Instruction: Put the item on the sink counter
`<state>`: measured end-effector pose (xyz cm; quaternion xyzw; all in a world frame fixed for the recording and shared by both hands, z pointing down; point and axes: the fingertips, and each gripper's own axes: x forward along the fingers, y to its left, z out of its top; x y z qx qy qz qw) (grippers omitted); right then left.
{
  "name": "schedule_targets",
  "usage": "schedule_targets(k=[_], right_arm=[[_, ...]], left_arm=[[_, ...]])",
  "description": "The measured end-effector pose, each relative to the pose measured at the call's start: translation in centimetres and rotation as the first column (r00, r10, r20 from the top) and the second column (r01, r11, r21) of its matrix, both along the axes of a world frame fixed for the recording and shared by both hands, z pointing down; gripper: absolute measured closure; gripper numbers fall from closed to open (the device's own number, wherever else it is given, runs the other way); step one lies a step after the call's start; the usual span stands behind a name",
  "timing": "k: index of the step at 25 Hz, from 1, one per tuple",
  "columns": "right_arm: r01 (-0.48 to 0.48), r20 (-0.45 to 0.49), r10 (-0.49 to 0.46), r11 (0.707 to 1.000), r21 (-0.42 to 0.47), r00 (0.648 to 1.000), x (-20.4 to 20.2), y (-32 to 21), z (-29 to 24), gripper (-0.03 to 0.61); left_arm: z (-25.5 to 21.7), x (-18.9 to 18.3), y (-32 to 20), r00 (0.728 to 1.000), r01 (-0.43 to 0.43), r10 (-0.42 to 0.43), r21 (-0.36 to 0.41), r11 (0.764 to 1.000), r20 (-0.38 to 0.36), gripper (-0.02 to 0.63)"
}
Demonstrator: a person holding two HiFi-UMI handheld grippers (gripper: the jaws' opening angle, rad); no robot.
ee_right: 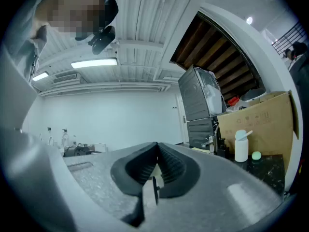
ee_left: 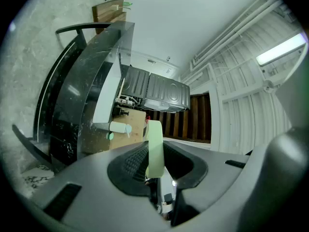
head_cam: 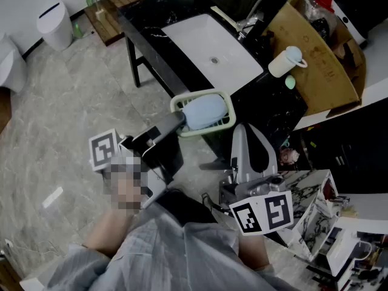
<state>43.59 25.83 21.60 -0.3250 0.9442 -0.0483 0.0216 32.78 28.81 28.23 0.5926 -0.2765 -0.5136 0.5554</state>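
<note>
Green basket (ee_left: 154, 146): rim only, clamped in my left gripper (ee_left: 157, 166). Head view, centre, adds its blue item (head_cam: 205, 111); right gripper (ee_right: 155, 173) closed, empty.

My left tool (head_cam: 179, 121) is dark grey, its ribbed pads black, and its marker cube (head_cam: 104, 149) is white with black squares. The basket (head_cam: 230, 113) has a pale green rim, and the lump (head_cam: 203, 111) in it is pale blue. My right tool (head_cam: 247, 132) is light grey and black. The tabletop (head_cam: 273, 111) is black with thin white veins. The sink (head_cam: 212, 44) is white, the bottle (head_cam: 284, 61) white with a pale blue cap, the box (head_cam: 321, 65) plain brown card, and the floor (head_cam: 66, 114) grey marble.
</note>
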Motion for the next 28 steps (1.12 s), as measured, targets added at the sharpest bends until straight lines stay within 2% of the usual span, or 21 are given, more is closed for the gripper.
schedule_targets(k=[15, 28], right_arm=[[-0.018, 0.003, 0.018, 1.0, -0.002, 1.0, -1.1, -0.3, 0.1, 0.581], [-0.026, -0.004, 0.026, 1.0, 0.005, 1.0, -3.6, 0.4, 0.3, 0.581]], left_arm=[[0.2, -1.3, -0.3, 1.0, -0.007, 0.007, 0.006, 1.0, -0.007, 0.528], [0.4, -4.0, 0.3, 1.0, -0.007, 0.007, 0.016, 1.0, -0.009, 0.528]])
